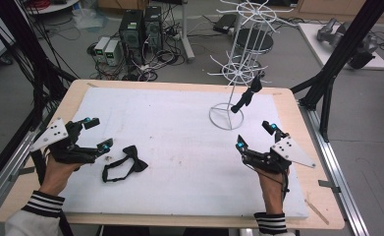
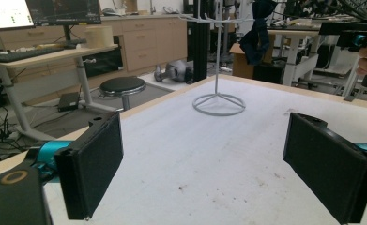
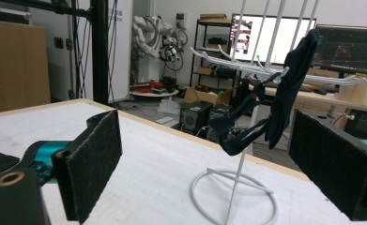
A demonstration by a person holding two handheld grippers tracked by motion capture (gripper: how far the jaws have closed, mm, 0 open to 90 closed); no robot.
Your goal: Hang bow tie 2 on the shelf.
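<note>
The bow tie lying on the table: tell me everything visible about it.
The bow tie is black, seemingly fabric, with a knotted bow and a thin neck strap that curls into a loop toward the left tool. It lies flat on the white mat, just right of that open tool. Nothing grips it.

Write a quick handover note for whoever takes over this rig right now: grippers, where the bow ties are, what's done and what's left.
Left gripper: open, holding nothing, resting on the white mat just left of the black bow tie.
Right gripper: open, holding nothing, below the wire rack at the mat's right side.
Done: one dark bow tie already hangs from the rack's lower arms.
Left: the black bow tie lies flat on the mat with its strap looped; it likely goes on the rack next. The left gripper is nearest to pick it up.
</note>
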